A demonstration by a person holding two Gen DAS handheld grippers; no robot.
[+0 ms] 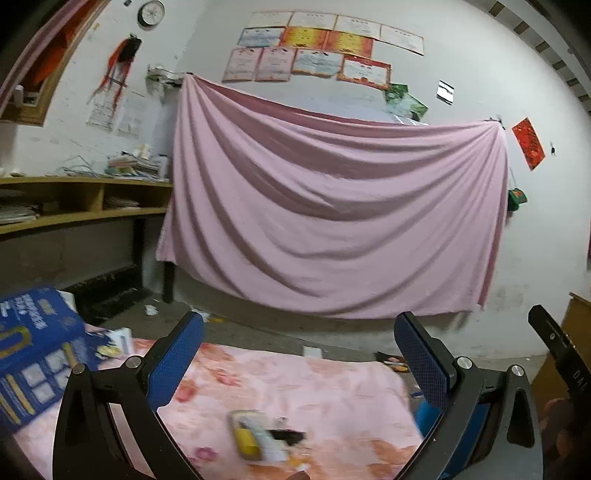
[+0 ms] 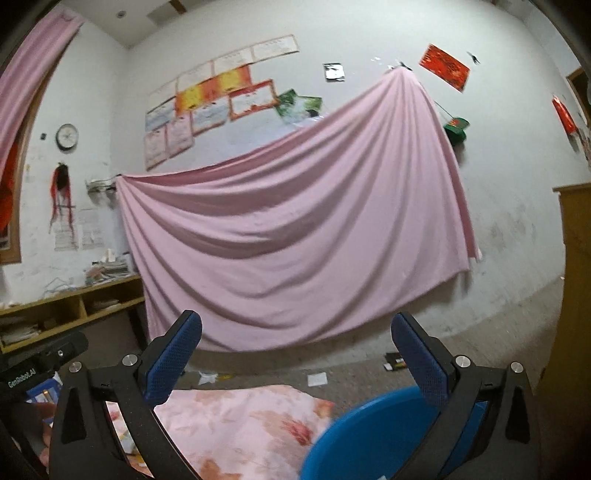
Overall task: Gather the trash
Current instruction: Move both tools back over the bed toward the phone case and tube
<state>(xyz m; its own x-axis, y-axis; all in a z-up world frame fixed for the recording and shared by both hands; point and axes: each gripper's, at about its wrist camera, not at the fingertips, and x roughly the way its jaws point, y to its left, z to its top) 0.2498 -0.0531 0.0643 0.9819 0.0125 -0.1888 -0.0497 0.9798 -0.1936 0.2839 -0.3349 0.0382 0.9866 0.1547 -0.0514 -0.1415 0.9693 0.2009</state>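
Both blue-padded grippers, left gripper [image 1: 299, 354] and right gripper [image 2: 295, 356], gape empty. Near on the floral pink cloth [image 1: 314, 387], blurred yellow-and-white wrappers [image 1: 258, 434] look light, crushable; pinch mid-body, beside the round blue plastic bin [image 2: 369, 435].

A big pink sheet [image 1: 332, 206] hangs on the white wall [image 1: 480, 81]. A round clock [image 1: 151, 13] hangs up high. A wooden shelf [image 1: 85, 195] stands left.

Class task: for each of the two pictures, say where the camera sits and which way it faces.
Left wrist: on the left tongs, open, facing the pink sheet over wrappers on a floral cloth.
Right wrist: on the right tongs, open, above a blue bin.
Shared: sheet, wall clock, cloth.
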